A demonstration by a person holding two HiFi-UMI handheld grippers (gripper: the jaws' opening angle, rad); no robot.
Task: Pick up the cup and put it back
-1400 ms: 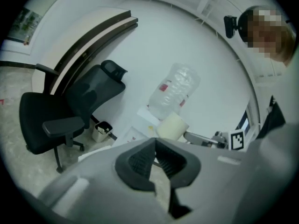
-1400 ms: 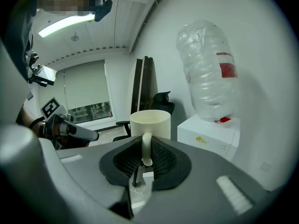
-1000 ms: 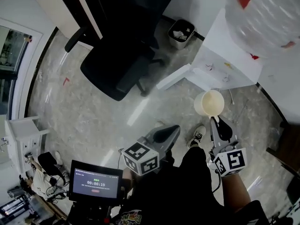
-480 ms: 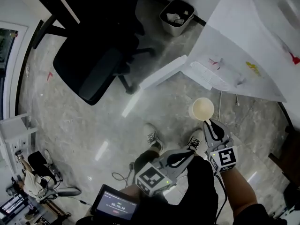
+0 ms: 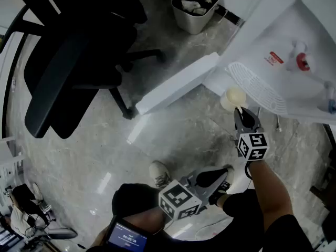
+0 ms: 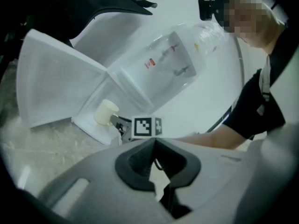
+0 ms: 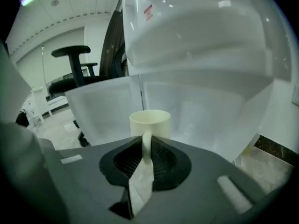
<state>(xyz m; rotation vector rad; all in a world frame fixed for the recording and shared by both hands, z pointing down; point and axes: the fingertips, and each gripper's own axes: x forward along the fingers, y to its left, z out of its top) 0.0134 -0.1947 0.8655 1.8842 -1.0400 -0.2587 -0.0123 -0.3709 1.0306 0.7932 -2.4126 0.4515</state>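
Observation:
A cream cup stands upright at the left edge of the white water dispenser's drip tray. My right gripper is shut on the cup's handle; in the right gripper view the handle runs down between the ribbed pads, with the cup body just past them. Whether the cup rests on the tray I cannot tell. My left gripper hangs low near the person's legs, shut and empty. The left gripper view shows the cup and the right gripper at the dispenser's foot.
The dispenser's lower door hangs open to the left of the tray. Red and blue taps sit above the tray. A black office chair and a waste bin stand on the marble floor. A small screen is at the bottom.
The right gripper has carried the cup down and forward to the dispenser's drip tray. The left gripper has dropped lower and swung to the right. The head view has tilted towards the dispenser.

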